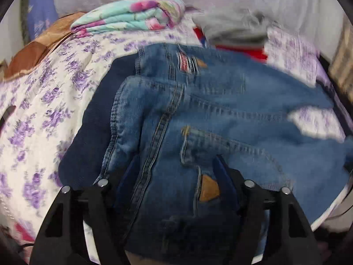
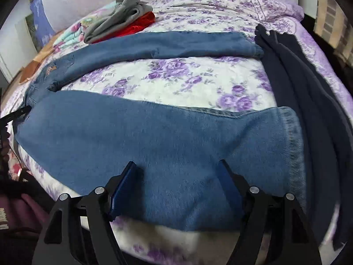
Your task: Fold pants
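Jeans (image 2: 154, 137) spread across floral bedspread (image 2: 176, 81)

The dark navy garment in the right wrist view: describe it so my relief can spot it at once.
Start from the bed with the purple-flowered bedspread. The blue jeans lie spread across it, legs pointing right. Just past their hems, near the bed's right edge, lies the dark navy garment, a long strip: far darker than the denim, with no visible stitching.

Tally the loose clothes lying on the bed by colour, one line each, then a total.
Blue: 1, the jeans
Dark navy: 1, the garment by the leg ends
Grey: 1, the garment on the pile
Red: 1, the garment under it
Total: 4
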`<state>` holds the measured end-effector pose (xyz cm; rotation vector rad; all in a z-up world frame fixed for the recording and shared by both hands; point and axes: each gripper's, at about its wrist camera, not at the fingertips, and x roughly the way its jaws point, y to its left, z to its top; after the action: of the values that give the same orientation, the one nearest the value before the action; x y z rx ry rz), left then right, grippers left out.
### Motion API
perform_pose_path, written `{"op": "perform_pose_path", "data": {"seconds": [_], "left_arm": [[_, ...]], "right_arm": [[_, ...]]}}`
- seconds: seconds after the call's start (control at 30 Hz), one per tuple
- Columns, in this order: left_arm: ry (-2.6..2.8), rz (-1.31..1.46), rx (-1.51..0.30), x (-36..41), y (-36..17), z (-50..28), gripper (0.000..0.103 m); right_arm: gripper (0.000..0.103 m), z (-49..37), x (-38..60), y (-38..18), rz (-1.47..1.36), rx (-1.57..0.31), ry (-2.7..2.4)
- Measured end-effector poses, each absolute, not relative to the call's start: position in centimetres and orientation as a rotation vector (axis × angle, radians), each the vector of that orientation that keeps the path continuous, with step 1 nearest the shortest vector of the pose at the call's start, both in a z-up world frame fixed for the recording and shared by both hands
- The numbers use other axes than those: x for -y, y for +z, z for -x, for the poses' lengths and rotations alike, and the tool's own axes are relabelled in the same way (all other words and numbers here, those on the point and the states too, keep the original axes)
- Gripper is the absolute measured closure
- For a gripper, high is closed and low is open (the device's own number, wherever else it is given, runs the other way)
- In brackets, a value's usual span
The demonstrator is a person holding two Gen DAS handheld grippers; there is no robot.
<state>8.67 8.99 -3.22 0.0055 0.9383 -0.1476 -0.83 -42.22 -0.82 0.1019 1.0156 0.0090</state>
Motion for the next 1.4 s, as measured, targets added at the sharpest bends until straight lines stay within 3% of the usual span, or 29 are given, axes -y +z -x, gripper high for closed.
{"op": "perform_pose_path", "data": {"seconds": [0.1,0.13,0.17,0.2,0.23,0.4,0.67,0.7,0.77,0.8,0.83,0.87,0.93,1.2,1.3,1.4], "left_arm": [[-0.164,0.005,-0.922,-9.1,-0.1,-8.8,0.037],[-0.181,-0.012,-0.868,-9.0,1.8,-8.8,0.031],[-0.176,-0.032,-0.821,-9.2,3.1,-8.4,0.016],[-0.164,-0.045,-0.777,-9.5,4.4,-8.6,0.007],[-0.143,-0.048,-0.737,-9.9,5.5,-9.0,0.004],[-0.083,0.124,-0.888,-14.7,4.3,-17.9,0.004],[-0.1,0.232,-1.167,-15.1,-4.2,-25.5,0.005],[-0.101,0.235,-1.18,-14.8,-4.8,-25.8,0.005],[-0.104,0.222,-1.144,-14.4,-4.9,-25.6,0.01],[-0.125,0.226,-1.124,-14.3,-4.6,-25.4,0.021],[-0.154,0.237,-1.105,-14.3,-4.2,-25.1,0.038],[-0.157,0.243,-1.087,-14.4,-3.7,-24.7,0.047],[-0.173,0.255,-1.057,-14.4,-2.7,-24.0,0.052],[-0.244,0.257,-0.875,-13.5,4.5,-18.1,0.054],[-0.264,0.247,-0.866,-13.9,5.4,-14.6,0.049],[-0.224,0.26,-0.879,-15.5,5.1,-10.5,0.032]], "right_arm": [[0.027,-0.3,41.2,3.1,-0.115,-0.936,0.062],[0.026,-1.3,39.7,5.3,-0.088,-0.877,0.119],[0.02,-2.1,38.7,6.8,-0.063,-0.842,0.161],[0.017,-3.7,36.4,8.6,-0.02,-0.799,0.222],[0.01,-5.1,34.9,9.7,0.014,-0.776,0.257],[0.004,-16.1,25.9,10.8,0.188,-0.772,0.398],[0.005,-30.4,18.1,2.8,0.322,-0.947,0.473],[0.009,-31.4,18.0,1.6,0.322,-0.977,0.467],[0.047,-33.3,18.4,-1.2,0.232,-1.119,0.532],[0.056,-33.0,18.7,-1.0,0.201,-1.094,0.555],[0.095,-32.5,18.6,-0.5,0.212,-1.07,0.594],[0.096,-31.6,18.5,0.4,0.232,-1.03,0.609],[0.096,-29.3,19.3,2.9,0.209,-0.94,0.62],[0.098,-16.9,22.0,10.7,0.197,-0.683,0.682],[0.098,-11.1,21.7,10.4,0.205,-0.65,0.757],[0.098,-6.7,20.8,7.4,0.169,-0.689,0.854]]}}
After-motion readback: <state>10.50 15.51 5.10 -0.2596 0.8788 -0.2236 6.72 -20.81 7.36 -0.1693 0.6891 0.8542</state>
